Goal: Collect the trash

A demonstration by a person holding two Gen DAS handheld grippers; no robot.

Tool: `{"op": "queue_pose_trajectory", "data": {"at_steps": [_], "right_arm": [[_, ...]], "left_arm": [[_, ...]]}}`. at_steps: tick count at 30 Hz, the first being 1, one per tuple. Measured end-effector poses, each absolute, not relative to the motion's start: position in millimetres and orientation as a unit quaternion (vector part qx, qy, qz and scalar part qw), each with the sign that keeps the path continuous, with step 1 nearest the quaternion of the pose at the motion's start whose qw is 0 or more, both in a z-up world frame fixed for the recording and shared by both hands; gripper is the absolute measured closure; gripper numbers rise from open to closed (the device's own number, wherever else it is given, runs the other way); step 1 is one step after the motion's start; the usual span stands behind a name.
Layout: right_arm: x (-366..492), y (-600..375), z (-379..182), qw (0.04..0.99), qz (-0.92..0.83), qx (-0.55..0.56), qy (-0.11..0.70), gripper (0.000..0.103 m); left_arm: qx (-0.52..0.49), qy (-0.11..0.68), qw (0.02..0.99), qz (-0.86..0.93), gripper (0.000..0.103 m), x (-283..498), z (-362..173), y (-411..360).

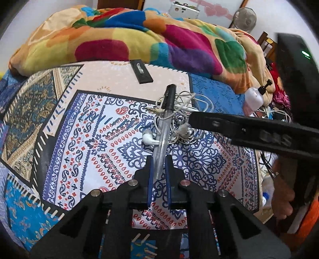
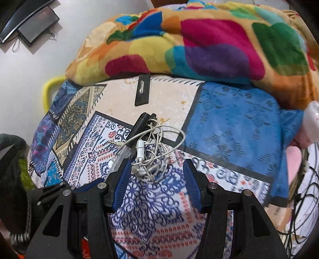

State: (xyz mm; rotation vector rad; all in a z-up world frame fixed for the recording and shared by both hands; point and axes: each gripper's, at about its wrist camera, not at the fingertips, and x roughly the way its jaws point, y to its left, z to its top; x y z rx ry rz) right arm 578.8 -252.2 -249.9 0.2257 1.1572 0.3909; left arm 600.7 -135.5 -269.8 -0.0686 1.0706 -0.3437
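Note:
A clear pen with a black cap (image 1: 166, 111) lies on the patterned bedsheet, tangled in white earphones (image 1: 179, 127). My left gripper (image 1: 159, 165) is shut on the pen's clear lower end. In the right wrist view the pen (image 2: 140, 124) and the earphone tangle (image 2: 151, 157) lie just ahead of my right gripper (image 2: 157, 169), which is open, its blue pads either side of the tangle. The right gripper's finger shows in the left wrist view (image 1: 239, 127) beside the earphones.
A black flat case (image 1: 141, 71) lies farther back on the sheet. A colourful blanket (image 1: 139, 39) is heaped behind it. A pink pump bottle (image 1: 254, 95) and loose cables (image 1: 275, 115) sit at the right. A fan (image 1: 245, 18) stands far back.

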Motion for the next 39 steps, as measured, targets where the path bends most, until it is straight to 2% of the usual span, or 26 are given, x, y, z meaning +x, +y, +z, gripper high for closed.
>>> {"op": "queue_pose_trajectory", "data": {"at_steps": [1,3,4,12,18,26,31,32,33,34,35,36,39], "right_arm": [[580.3,-251.9,-251.1,0.814,0.182,0.108,0.541,0.064],[582.3,-250.6,-251.7,0.815,0.18,0.102,0.541,0.089],[583.2,-250.0,-251.5,0.814,0.179,0.099,0.543,0.093],[577.3,-248.4,-233.1,0.847,0.149,0.054,0.508,0.097],[580.1,-257.4,-234.3,0.846,0.128,0.06,0.513,0.098],[565.5,-250.8,-227.4,0.839,0.166,0.033,0.517,0.098],[554.0,-235.2,-222.1,0.834,0.2,0.016,0.514,0.094],[552.2,-232.4,-221.2,0.833,0.207,0.014,0.514,0.089],[551.0,-230.5,-220.5,0.832,0.211,0.013,0.513,0.079],[549.7,-229.0,-219.9,0.832,0.214,0.013,0.512,0.072],[547.7,-227.2,-218.0,0.833,0.219,0.015,0.508,0.06],[545.8,-226.6,-216.4,0.835,0.221,0.017,0.504,0.055],[542.8,-222.7,-211.3,0.838,0.229,0.021,0.494,0.054]], "left_arm": [[-0.028,0.504,0.848,-0.163,0.094,599.2,-268.1,-136.1],[-0.027,0.5,0.849,-0.169,0.095,593.9,-262.9,-135.0],[-0.024,0.498,0.85,-0.171,0.096,589.8,-259.3,-134.5],[-0.006,0.491,0.852,-0.183,0.096,550.9,-235.6,-125.0],[-0.007,0.491,0.856,-0.161,0.096,529.2,-229.1,-110.5],[-0.046,0.517,0.847,-0.112,0.096,528.8,-252.6,-74.6],[-0.048,0.535,0.837,-0.105,0.096,535.5,-270.7,-72.6],[-0.045,0.536,0.836,-0.108,0.093,536.6,-272.2,-74.2],[-0.041,0.537,0.835,-0.109,0.087,538.2,-273.6,-75.6],[-0.035,0.537,0.836,-0.108,0.086,540.3,-274.7,-77.9],[-0.028,0.534,0.838,-0.104,0.084,542.5,-275.7,-80.0],[-0.021,0.533,0.84,-0.1,0.084,545.4,-277.2,-82.0],[-0.006,0.524,0.846,-0.095,0.084,552.4,-279.3,-86.5]]}}
